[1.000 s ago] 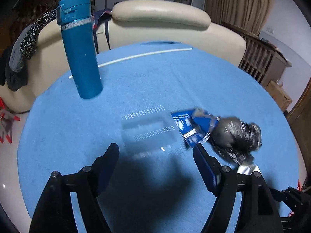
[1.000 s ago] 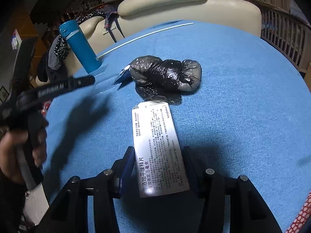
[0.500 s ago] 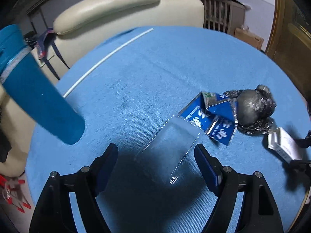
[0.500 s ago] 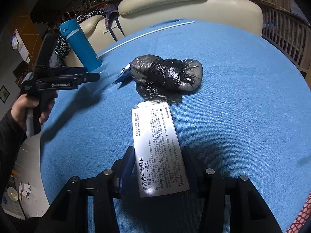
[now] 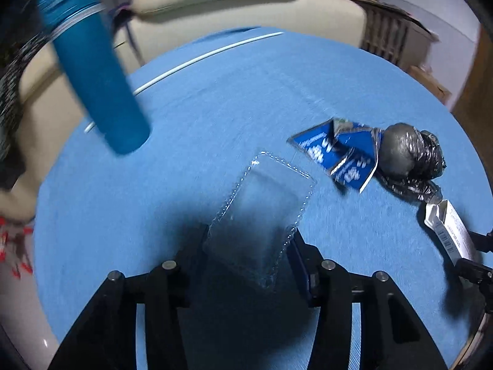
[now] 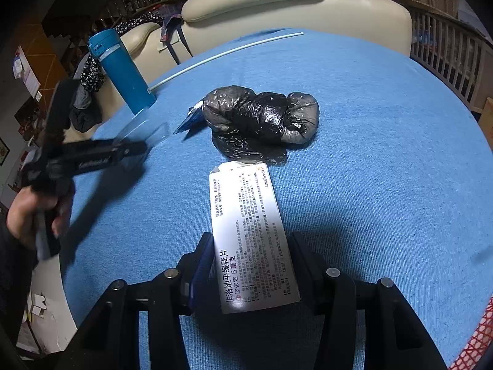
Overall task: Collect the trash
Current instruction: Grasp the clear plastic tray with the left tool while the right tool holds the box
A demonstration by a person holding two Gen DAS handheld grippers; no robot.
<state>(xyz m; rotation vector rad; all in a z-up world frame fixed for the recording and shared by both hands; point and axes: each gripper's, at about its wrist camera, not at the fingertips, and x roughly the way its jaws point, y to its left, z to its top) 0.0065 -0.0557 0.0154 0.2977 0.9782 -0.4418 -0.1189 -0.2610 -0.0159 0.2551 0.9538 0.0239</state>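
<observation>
- Trash lies on the blue table (image 6: 385,129): a clear tray (image 5: 262,212), a blue wrapper (image 5: 336,151), a black bag (image 6: 262,117) and a white box (image 6: 249,234).
- The tray is empty; what the knotted bag holds is hidden.
- Left gripper (image 5: 249,246): jaws closed against the tray's sides.
- Right gripper (image 6: 251,262): jaws clamped on the box's near end.
- A teal bottle (image 6: 123,71) and a white rod (image 6: 225,52) are near the far edge; cream chairs (image 6: 277,3) sit behind.

Both wrist views look down close; sharing the black bag (image 5: 409,154).
</observation>
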